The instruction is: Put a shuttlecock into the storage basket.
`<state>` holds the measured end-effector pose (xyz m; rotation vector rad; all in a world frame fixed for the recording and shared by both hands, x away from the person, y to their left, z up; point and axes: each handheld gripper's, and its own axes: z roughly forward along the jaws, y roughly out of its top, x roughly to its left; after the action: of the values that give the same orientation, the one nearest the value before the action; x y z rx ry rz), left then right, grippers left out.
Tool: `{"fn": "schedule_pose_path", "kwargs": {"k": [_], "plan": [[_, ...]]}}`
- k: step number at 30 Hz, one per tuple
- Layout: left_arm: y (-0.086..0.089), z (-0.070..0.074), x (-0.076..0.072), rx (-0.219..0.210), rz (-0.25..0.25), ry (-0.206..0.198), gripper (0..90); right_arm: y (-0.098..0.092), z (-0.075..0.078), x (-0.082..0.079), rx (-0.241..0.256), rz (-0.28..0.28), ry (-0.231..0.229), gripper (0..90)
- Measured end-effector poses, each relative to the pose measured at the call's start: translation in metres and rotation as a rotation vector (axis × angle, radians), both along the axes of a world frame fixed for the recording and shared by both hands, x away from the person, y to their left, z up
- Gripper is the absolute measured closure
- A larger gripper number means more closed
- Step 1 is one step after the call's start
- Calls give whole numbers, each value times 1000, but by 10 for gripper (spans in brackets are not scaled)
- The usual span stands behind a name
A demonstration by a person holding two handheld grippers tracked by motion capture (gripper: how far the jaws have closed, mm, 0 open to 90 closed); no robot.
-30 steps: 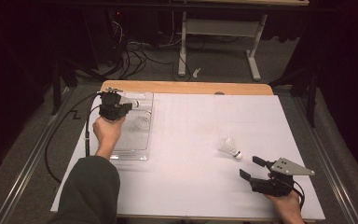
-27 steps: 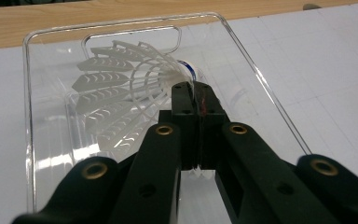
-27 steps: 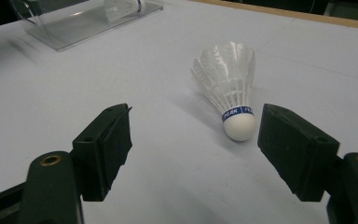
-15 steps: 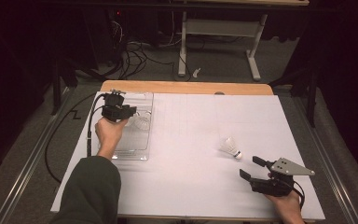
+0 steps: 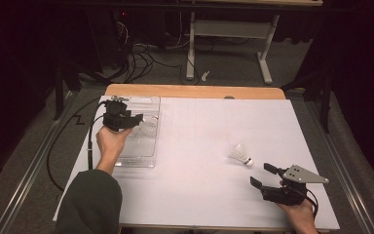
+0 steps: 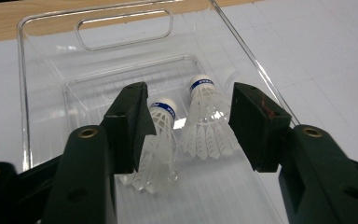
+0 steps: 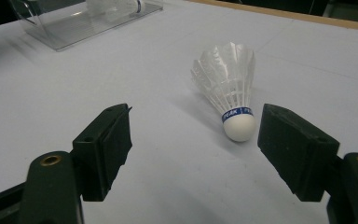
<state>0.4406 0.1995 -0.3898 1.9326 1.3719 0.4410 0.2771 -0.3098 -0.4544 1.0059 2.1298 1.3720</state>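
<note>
The left gripper (image 6: 186,135) hangs open above two shuttlecocks (image 6: 207,123) in the clear tray (image 6: 42,93); the right gripper (image 7: 193,149), jaws apart, faces a loose shuttlecock (image 7: 228,88) on the desk (image 5: 199,126).

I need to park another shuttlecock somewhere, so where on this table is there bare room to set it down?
The widest bare patch is mid-table, between the clear tray and the loose shuttlecock. The far right of the table is bare too. The tray's far end is crowded: two shuttlecocks lie there under the open left gripper. The near right corner holds the open right gripper.
</note>
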Motion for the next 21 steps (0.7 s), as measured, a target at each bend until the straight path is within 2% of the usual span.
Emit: {"fn": "schedule_pose_path", "kwargs": {"k": [21], "plan": [[-1, 7, -25, -14, -23, -55, 433, 0, 0, 0, 0, -1, -1, 261]]}}
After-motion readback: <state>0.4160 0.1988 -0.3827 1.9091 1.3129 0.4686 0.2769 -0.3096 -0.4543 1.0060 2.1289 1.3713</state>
